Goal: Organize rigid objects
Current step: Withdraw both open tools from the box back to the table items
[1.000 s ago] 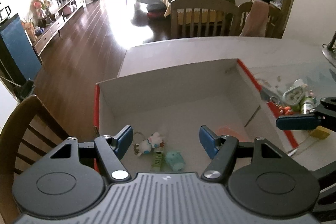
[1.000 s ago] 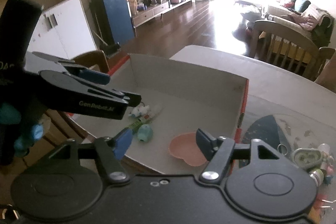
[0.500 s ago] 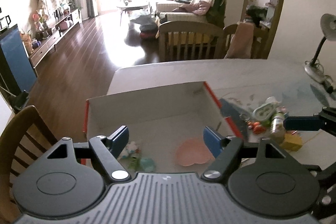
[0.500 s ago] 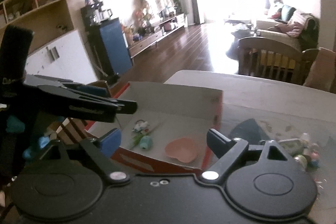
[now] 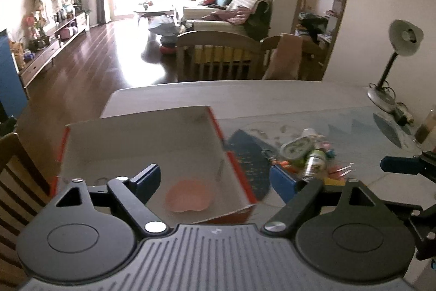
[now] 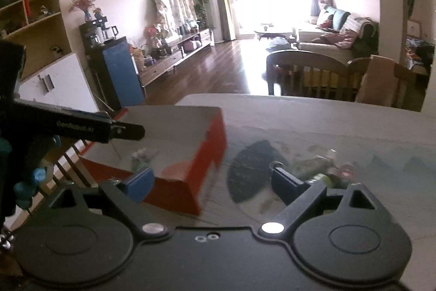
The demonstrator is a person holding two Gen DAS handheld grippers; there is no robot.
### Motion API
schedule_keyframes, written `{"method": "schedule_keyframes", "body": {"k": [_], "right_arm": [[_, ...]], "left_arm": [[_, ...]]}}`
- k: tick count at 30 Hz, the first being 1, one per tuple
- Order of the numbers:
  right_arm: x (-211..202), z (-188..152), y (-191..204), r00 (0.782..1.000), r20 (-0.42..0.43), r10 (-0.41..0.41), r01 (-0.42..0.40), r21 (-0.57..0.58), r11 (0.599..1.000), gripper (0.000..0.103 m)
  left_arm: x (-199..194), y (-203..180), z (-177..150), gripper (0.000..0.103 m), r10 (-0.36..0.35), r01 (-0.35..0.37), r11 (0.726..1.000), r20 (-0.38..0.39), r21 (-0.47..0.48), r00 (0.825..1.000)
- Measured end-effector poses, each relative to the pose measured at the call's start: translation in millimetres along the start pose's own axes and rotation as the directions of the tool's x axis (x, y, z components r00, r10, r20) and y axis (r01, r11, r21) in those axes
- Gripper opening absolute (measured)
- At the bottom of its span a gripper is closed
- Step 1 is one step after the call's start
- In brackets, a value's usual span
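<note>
The left tool (image 5: 215,182) hangs over the near right corner of a shallow cardboard box (image 5: 136,132) with red edges, which sits on the pale desk (image 5: 245,94). Its jaws have just been opening and now stand wide apart, with nothing clamped between the blue pads (image 5: 148,179). Inside the box, on its white floor, lies a pink heart-shaped dish (image 5: 188,195). A few small items at the box's near left side show only as a blur in the right wrist view and cannot be told apart.

Just to the right of the box, on a patterned mat, lies the pile of small rigid objects (image 5: 310,154): an oval pale-green piece, a small bottle with a metal cap lying on its side, orange bits and some thin metal clips. Motion blur hides any label on them.

The right tool (image 6: 209,182) hovers between the box's red outer wall and that pile, jaws likewise just opened and spread wide, holding nothing. In its view the left tool's side arm (image 6: 81,127) carries white lettering, blurred but apparently "GenRobot.AI".

A desk lamp (image 5: 392,64) stands at the far right of the desk, and wooden chairs (image 5: 223,56) sit behind it.
</note>
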State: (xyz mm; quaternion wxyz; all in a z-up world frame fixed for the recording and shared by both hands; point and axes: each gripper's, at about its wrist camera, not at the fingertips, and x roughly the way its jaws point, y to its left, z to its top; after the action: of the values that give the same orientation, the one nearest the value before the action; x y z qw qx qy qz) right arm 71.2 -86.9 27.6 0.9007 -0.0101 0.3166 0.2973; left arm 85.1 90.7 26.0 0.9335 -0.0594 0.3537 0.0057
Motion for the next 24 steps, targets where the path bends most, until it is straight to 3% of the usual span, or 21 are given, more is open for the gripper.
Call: {"method": "schedule_keyframes", "body": {"k": [9,10,11,12,24], "right_arm": [[-10.2,-22.8,-46.9,0.998,-0.029,-0.063,0.063,-0.008,0.998,0.093],[-10.5,-25.2,-53.7,0.997,-0.033,-0.066,0.066,-0.004,0.998,0.093],[-10.5,-28.1,-61.1,0.997,-0.039,-0.069,0.069,-0.004,0.998,0.093],[-9.9,-30.6,-67.6,0.996,-0.044,-0.073,0.073,-0.005,0.997,0.093],[34.4,-61.8,-135.5,0.979,-0.166,-0.118,0.11,-0.056,0.992,0.087]], "left_arm": [[31.6,-56.1,1.2,0.092,-0.065,0.065,0.998,-0.018,0.019,0.998],[36.6,-62.7,1.8,0.094,-0.075,0.075,0.997,-0.024,0.02,0.997],[41.0,-68.4,2.3,0.103,-0.082,0.082,0.996,-0.031,0.021,0.996],[46.2,-74.8,2.6,0.103,-0.084,0.085,0.996,-0.031,0.021,0.996],[119.6,-139.9,3.4,0.103,-0.1,0.105,0.994,-0.105,0.043,0.989]]}}
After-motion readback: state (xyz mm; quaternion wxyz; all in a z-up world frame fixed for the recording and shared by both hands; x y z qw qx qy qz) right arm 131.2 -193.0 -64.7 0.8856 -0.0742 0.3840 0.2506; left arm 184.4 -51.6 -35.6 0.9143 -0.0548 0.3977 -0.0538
